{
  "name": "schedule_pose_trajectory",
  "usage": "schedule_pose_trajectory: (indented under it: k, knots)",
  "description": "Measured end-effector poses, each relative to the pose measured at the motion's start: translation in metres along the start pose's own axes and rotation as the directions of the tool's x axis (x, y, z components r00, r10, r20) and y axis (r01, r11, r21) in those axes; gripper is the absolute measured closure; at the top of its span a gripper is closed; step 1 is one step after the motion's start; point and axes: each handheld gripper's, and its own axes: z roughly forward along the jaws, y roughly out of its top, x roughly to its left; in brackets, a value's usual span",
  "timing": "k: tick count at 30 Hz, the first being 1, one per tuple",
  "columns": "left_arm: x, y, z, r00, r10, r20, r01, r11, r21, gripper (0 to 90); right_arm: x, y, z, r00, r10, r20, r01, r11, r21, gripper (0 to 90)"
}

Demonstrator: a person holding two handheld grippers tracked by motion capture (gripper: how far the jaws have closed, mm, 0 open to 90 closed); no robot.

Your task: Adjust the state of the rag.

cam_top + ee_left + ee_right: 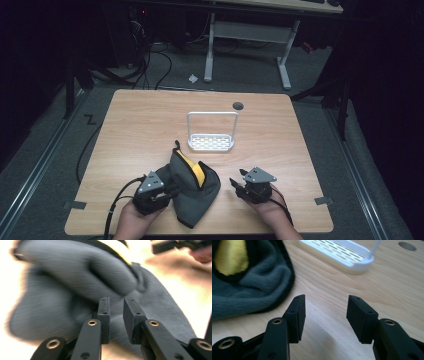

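A grey fleece pouch (192,195) with a yellow lining and black trim lies bunched up at the table's near middle. My left gripper (176,190) comes in from its left side. In the left gripper view the jaws (116,302) stand a narrow gap apart, with the pouch (75,290) pressed into and behind that gap. My right gripper (236,179) sits just right of the pouch, low over the bare wood. Its jaws (325,302) are wide open and hold nothing, and the pouch's edge (244,292) lies to their left.
A white slotted rack (211,142) with a tall wire handle stands at the centre of the wooden table (150,115); its base (342,255) lies ahead of my right gripper. A round cable hole (238,105) is at the far edge. A desk frame and cables are on the floor beyond.
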Motion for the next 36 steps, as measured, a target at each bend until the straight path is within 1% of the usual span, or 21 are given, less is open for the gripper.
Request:
schedule_pose_trajectory:
  k: [1, 3, 4, 5, 7, 11, 12, 15, 18, 20, 22, 23, 24, 25, 26, 27, 29, 30, 31, 35, 36]
  knots:
    - [0.005, -0.001, -0.004, 0.9998, -0.015, -0.011, 0.015, 0.9998, -0.014, 74.1, 0.0, 0.0, 0.0, 1.0, 0.0, 0.0, 0.0, 1.0, 0.0, 49.8]
    - [0.014, -0.001, -0.011, 0.9988, -0.035, -0.035, 0.034, 0.9988, -0.034, 71.5, 0.009, 0.003, 0.0, 0.9997, -0.009, -0.022, 0.009, 1.0, -0.011, 49.6]
    - [0.019, -0.002, -0.013, 0.9977, -0.051, -0.044, 0.049, 0.9977, -0.048, 65.8, 0.018, 0.006, 0.0, 0.9987, -0.025, -0.045, 0.024, 1.0, -0.017, 49.2]
    - [0.023, -0.003, -0.015, 0.9968, -0.06, -0.053, 0.057, 0.9967, -0.057, 65.8, 0.018, 0.006, 0.0, 0.9987, -0.025, -0.045, 0.024, 1.0, -0.017, 49.2]
    - [0.03, -0.005, -0.015, 0.9941, -0.071, -0.082, 0.065, 0.9951, -0.074, 58.4, 0.028, 0.009, 0.001, 0.9971, -0.044, -0.062, 0.042, 0.999, -0.021, 48.8]
    - [0.043, -0.007, -0.007, 0.9891, -0.093, -0.114, 0.083, 0.9926, -0.089, 49.1, 0.046, 0.013, 0.003, 0.9916, -0.082, -0.1, 0.08, 0.996, -0.026, 48.0]
    - [0.045, -0.007, -0.005, 0.988, -0.1, -0.117, 0.09, 0.9918, -0.091, 46.2, 0.054, 0.015, 0.005, 0.9886, -0.1, -0.113, 0.097, 0.995, -0.03, 47.6]
    - [0.049, -0.007, 0.0, 0.9868, -0.107, -0.122, 0.095, 0.9909, -0.095, 45.0, 0.06, 0.016, 0.006, 0.9862, -0.102, -0.131, 0.099, 0.995, -0.031, 47.2]
    - [0.05, -0.007, 0.005, 0.986, -0.114, -0.122, 0.103, 0.9906, -0.09, 44.7, 0.067, 0.018, 0.009, 0.981, -0.101, -0.165, 0.097, 0.995, -0.03, 46.1]
    - [0.051, -0.007, 0.007, 0.9859, -0.121, -0.116, 0.112, 0.9904, -0.082, 48.3, 0.071, 0.018, 0.012, 0.9764, -0.1, -0.192, 0.097, 0.995, -0.025, 45.2]
    - [0.051, -0.007, 0.009, 0.9866, -0.117, -0.114, 0.11, 0.9917, -0.066, 59.0, 0.075, 0.017, 0.015, 0.9733, -0.108, -0.202, 0.11, 0.994, -0.005, 45.8]
    - [0.05, -0.007, 0.009, 0.987, -0.11, -0.117, 0.105, 0.9932, -0.051, 67.9, 0.076, 0.016, 0.017, 0.9715, -0.113, -0.209, 0.118, 0.993, 0.014, 46.6]
    - [0.05, -0.007, 0.01, 0.9866, -0.107, -0.123, 0.103, 0.9939, -0.04, 73.6, 0.077, 0.015, 0.02, 0.9695, -0.117, -0.215, 0.127, 0.991, 0.034, 47.8]
    - [0.049, -0.008, 0.011, 0.9872, -0.106, -0.119, 0.103, 0.9942, -0.03, 80.8, 0.079, 0.012, 0.023, 0.9671, -0.121, -0.224, 0.139, 0.988, 0.068, 53.9]
    - [0.049, -0.008, 0.011, 0.9879, -0.102, -0.117, 0.101, 0.9947, -0.021, 80.8, 0.079, 0.012, 0.023, 0.9671, -0.121, -0.224, 0.139, 0.988, 0.068, 53.9]
    - [0.048, -0.008, 0.012, 0.9883, -0.097, -0.118, 0.096, 0.9953, -0.017, 82.3, 0.079, 0.011, 0.024, 0.9674, -0.12, -0.223, 0.141, 0.987, 0.077, 57.7]
    - [0.049, -0.008, 0.011, 0.9887, -0.097, -0.114, 0.096, 0.9953, -0.01, 83.4, 0.078, 0.011, 0.024, 0.9676, -0.128, -0.218, 0.148, 0.986, 0.082, 73.6]
    - [0.049, -0.008, 0.011, 0.9888, -0.098, -0.113, 0.097, 0.9952, -0.01, 83.7, 0.075, 0.011, 0.023, 0.968, -0.117, -0.222, 0.138, 0.987, 0.083, 80.5]
    - [0.05, -0.009, 0.011, 0.9889, -0.099, -0.111, 0.099, 0.9951, -0.01, 83.7, 0.075, 0.011, 0.023, 0.968, -0.117, -0.222, 0.138, 0.987, 0.083, 84.4]
    - [0.049, -0.012, 0.011, 0.9901, -0.094, -0.104, 0.095, 0.9955, 0.001, 84.0, 0.067, 0.011, 0.019, 0.9737, -0.11, -0.199, 0.128, 0.988, 0.081, 86.4]
    - [0.049, -0.012, 0.011, 0.9904, -0.094, -0.101, 0.095, 0.9955, 0.003, 84.0, 0.062, 0.011, 0.017, 0.9788, -0.101, -0.178, 0.117, 0.99, 0.081, 86.4]
